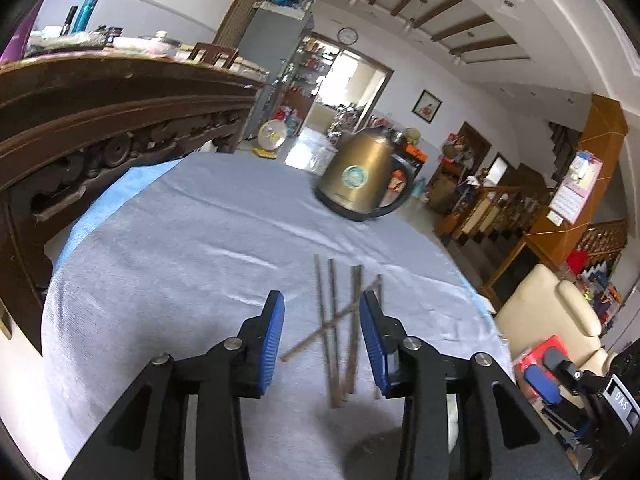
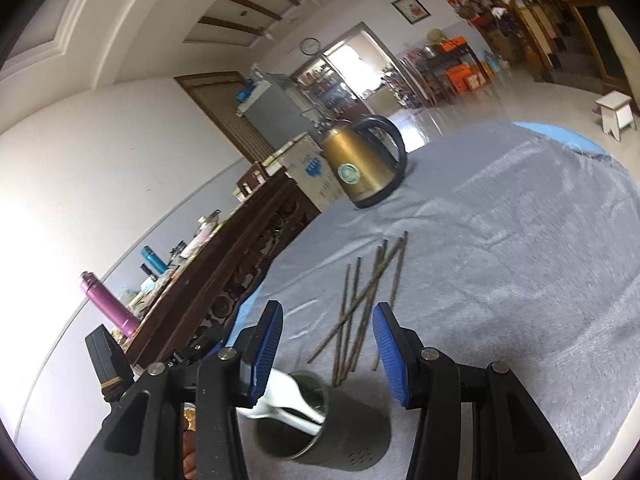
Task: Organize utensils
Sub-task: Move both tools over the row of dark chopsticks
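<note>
My right gripper's (image 2: 328,354) left finger hides part of the white spoons (image 2: 296,400) in the metal holder (image 2: 320,432). My left gripper's (image 1: 322,344) right finger covers the near end of one chopstick (image 1: 354,320). Both views are motion-blurred. The kettle's (image 1: 360,172) label is unreadable. Shelf items in the background are too small to identify.

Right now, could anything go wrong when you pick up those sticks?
Maybe. The chopsticks lie crossed in a loose pile, so pinching one might drag or flick the others. The utensil holder stands close by with a white spoon leaning out; the right gripper could bump it. Both grippers are open and empty.
</note>
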A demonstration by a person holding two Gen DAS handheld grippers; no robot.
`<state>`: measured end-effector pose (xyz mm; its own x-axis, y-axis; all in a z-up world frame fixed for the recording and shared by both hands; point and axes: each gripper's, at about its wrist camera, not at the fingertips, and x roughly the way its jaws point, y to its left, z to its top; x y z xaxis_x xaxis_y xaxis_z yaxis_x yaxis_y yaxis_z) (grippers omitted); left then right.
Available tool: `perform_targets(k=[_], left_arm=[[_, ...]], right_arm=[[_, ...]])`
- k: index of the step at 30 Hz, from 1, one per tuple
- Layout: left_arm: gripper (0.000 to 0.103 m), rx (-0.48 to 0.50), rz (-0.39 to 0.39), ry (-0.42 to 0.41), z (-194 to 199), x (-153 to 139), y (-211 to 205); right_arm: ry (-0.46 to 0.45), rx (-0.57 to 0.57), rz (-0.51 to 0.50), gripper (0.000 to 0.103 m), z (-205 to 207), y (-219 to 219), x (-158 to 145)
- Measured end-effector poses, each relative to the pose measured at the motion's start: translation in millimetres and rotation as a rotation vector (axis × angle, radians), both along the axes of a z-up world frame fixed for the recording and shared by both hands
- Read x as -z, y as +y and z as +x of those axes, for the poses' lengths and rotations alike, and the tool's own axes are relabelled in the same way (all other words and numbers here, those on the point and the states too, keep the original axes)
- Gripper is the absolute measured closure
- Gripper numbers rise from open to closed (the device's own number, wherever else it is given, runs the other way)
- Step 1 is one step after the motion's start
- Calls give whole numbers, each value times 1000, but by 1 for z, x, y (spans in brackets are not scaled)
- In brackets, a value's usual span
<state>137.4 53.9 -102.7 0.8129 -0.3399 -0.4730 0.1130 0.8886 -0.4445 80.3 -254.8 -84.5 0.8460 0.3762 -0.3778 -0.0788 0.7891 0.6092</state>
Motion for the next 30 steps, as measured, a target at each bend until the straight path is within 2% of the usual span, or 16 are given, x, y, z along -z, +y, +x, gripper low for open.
perform_targets(k=[10, 14, 17, 19, 24, 30], left_arm=[[60, 2, 49, 111, 29, 41, 9], [59, 48, 88, 134, 44, 47, 3], [51, 91, 120, 167, 63, 52, -3], [50, 110, 123, 205, 76, 57, -7], [50, 125, 103, 269, 102, 66, -13], [50, 143, 112, 304, 126, 64, -27]], right_arm=[[104, 15, 8, 52, 36, -10, 28], [144, 31, 22, 52, 48, -17, 38], [172, 43, 33, 52, 54, -23, 48], [189, 46, 37, 52, 59, -25, 53], [224, 30, 39, 52, 77, -28, 64], [272, -63, 103, 56, 133, -32, 62]])
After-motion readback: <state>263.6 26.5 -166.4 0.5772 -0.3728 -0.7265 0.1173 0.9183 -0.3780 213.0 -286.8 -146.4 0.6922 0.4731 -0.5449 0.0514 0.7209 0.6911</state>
